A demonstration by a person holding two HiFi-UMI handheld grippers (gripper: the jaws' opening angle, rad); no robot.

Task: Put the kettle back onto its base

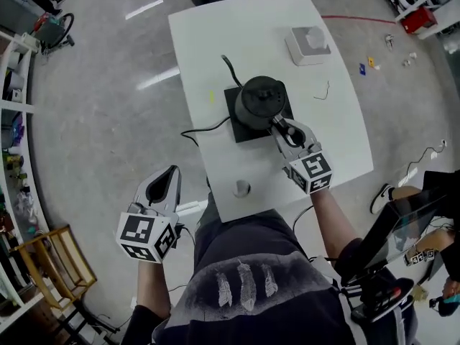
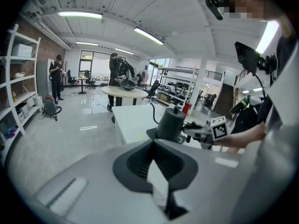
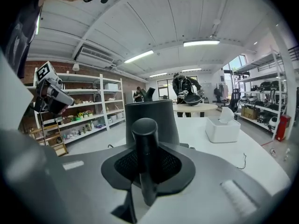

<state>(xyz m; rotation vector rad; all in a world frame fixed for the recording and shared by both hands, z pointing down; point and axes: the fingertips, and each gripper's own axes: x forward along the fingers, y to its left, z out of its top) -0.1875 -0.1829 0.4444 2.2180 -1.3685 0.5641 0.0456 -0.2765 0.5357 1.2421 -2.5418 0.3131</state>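
Observation:
The dark grey kettle (image 1: 259, 99) stands over its black square base (image 1: 237, 124) in the middle of the white table (image 1: 330, 142); I cannot tell whether it rests fully on the base. My right gripper (image 1: 282, 126) comes in from the near right and is shut on the kettle's black handle (image 3: 145, 139), which runs upright between the pads. In the left gripper view the kettle (image 2: 170, 123) and the right gripper's marker cube (image 2: 219, 128) show ahead. My left gripper (image 1: 171, 172) hangs off the table's near left side, jaws together, holding nothing.
A white tissue box (image 1: 309, 44) sits at the table's far right. The base's black cable (image 1: 205, 129) runs off the left edge. A thin wire (image 1: 322, 92) and a small round object (image 1: 241, 187) lie on the table. Shelves and a wooden crate (image 1: 54, 264) stand at the left.

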